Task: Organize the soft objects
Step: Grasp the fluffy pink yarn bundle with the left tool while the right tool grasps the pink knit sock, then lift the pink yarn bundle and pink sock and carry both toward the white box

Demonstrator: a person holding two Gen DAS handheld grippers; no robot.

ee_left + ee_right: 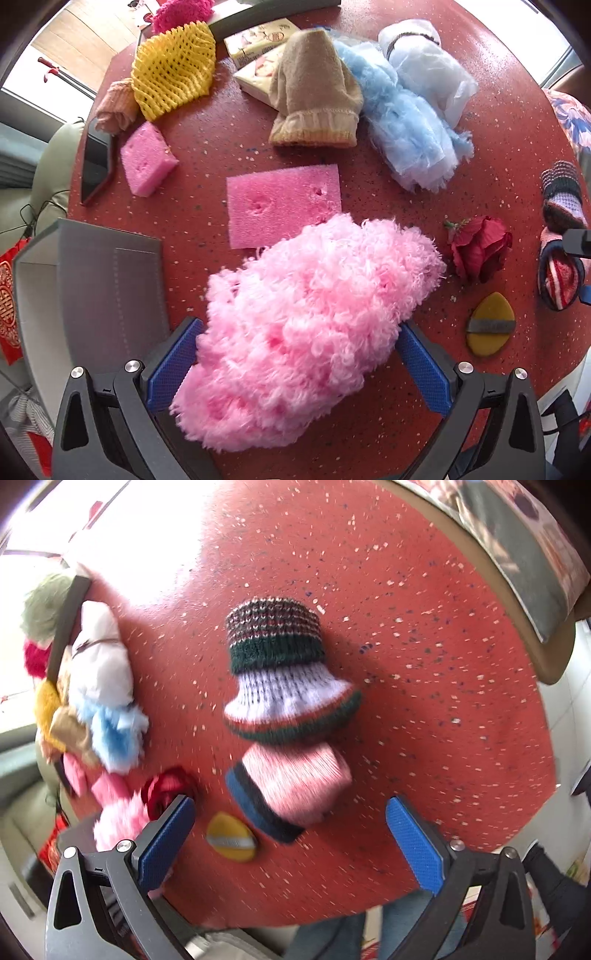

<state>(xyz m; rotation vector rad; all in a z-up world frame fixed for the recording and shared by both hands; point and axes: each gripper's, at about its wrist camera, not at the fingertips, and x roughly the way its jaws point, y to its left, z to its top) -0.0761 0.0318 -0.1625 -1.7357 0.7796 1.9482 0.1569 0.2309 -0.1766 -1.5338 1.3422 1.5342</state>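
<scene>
Left gripper (299, 354): my two blue-padded fingers (173, 365) sit on either side of the fluffy pink plush (306, 321). The fluff bulges over both pads, but I cannot tell whether they press it or only bracket it.
Fluffy pink plush: near middle of the red speckled table (207, 147), its far end overlapping the near edge of the flat pink foam sheet (280, 199).
Grey box (92, 280): open, at the near left table edge, just beside my left finger.
Pink sponge block (146, 162): left of the foam sheet, apart from it.
Yellow foam net (173, 70): far left, with a peach sock (116, 107) touching its left side.
Tan sock (314, 92): far middle, lying partly on a printed tissue pack (258, 44).
Light blue fluffy cloth (406, 125): right of the tan sock, touching it, with a white gauzy bundle (424, 59) beyond.
Red fabric rose (480, 251): right of the plush, close by but apart.
Yellow powder puff (489, 325): near right, nearer than the rose.
Right gripper (291, 842): my fingers are spread wide and hold nothing, above the near table edge.
Striped knitted sock (280, 664): middle of the table in the right wrist view, beyond my open fingers.
Pink ribbed sock (295, 782): with a blue and black cuff, touching the near edge of the striped knitted sock.
</scene>
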